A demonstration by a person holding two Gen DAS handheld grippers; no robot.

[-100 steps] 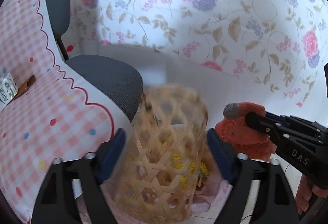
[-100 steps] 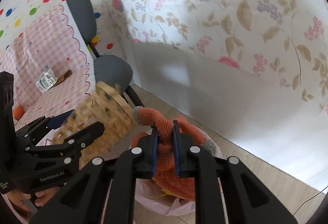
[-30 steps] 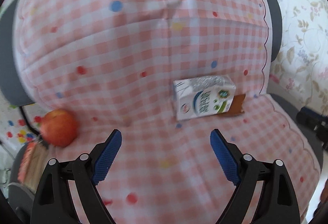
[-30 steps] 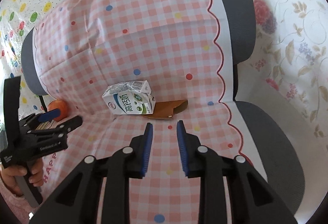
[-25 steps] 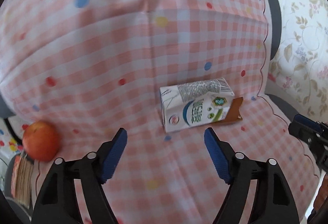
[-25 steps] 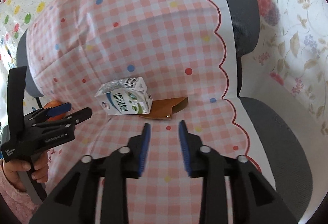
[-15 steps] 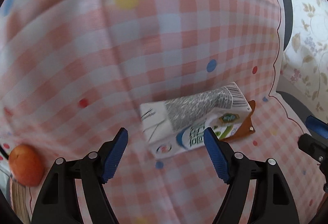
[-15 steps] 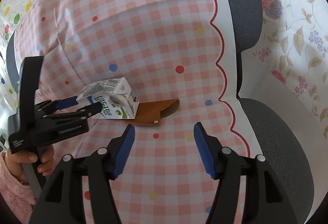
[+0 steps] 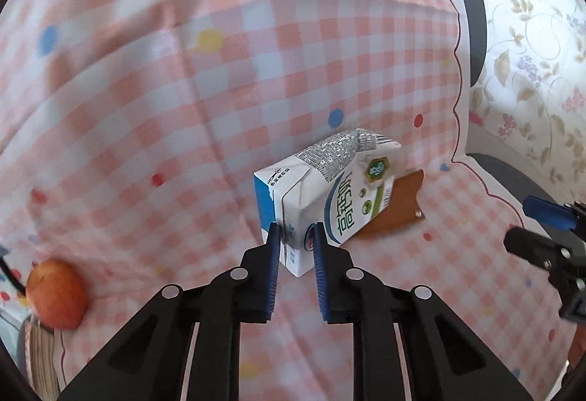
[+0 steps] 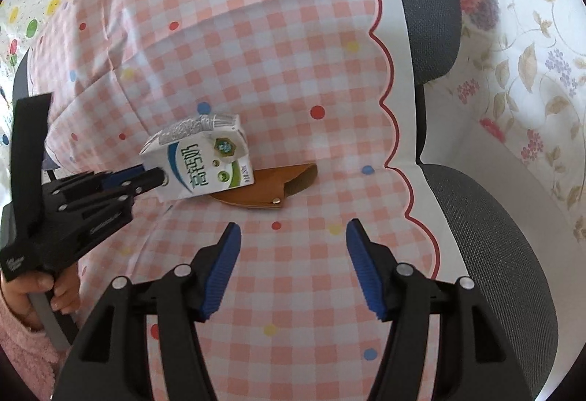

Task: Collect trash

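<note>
Left gripper (image 9: 296, 236) pinching a milk carton (image 9: 329, 192) lying on a chair's pink checked cover (image 9: 183, 107).

Its jaws are closing on the carton's near corner. The carton is lying on its side, long axis running from 7 to 1 o'clock, partly over a brown leather pouch (image 10: 271, 186). The right gripper (image 10: 291, 258) is hanging spread, nothing between its jaws. An apple (image 9: 56, 294) is sitting at 8 o'clock.

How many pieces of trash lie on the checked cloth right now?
2. A milk carton at the cloth's middle, its near corner between the closing left claw, and a flat brown wrapper tucked partly under the carton's right side. More could lie outside both views.
</note>
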